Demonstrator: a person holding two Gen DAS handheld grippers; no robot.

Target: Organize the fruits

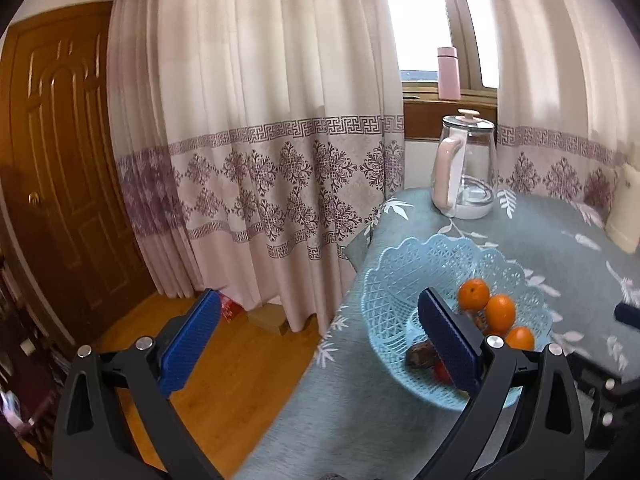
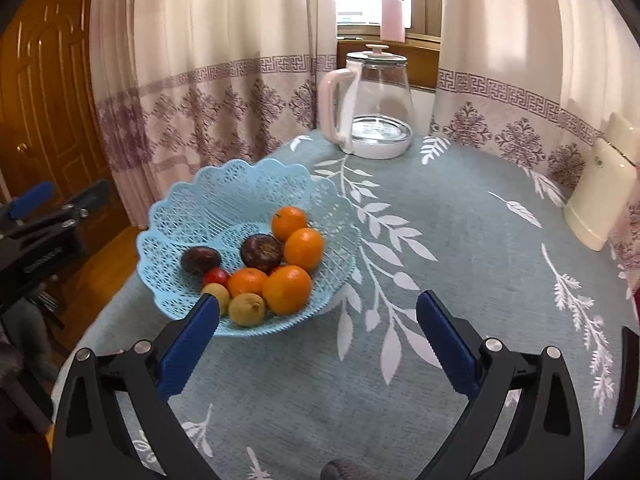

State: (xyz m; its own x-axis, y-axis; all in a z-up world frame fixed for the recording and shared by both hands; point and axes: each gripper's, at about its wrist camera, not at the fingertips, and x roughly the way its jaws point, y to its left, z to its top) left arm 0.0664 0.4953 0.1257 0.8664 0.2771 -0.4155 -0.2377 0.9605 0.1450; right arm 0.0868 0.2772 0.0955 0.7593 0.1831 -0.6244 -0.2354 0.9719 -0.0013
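Observation:
A light-blue lattice basket (image 2: 248, 176) stands near the left edge of the table. It holds several oranges (image 2: 287, 289), two dark purple fruits (image 2: 261, 252), a small red fruit (image 2: 215, 277) and two yellow-green fruits (image 2: 247, 309). My right gripper (image 2: 320, 312) is open and holds nothing; it hovers low over the cloth just in front of the basket, its left finger at the near rim. My left gripper (image 1: 320, 320) is open and holds nothing, out past the table's left edge, with its right finger over the basket (image 1: 440, 248) and the oranges (image 1: 500, 312).
A glass kettle (image 2: 372, 108) with a pink handle stands at the back of the table, and a pink bottle (image 2: 392, 16) on the sill. A cream appliance (image 2: 604, 196) sits at the right edge. Curtains hang behind; a wooden floor (image 1: 224, 364) and door (image 1: 60, 160) lie left.

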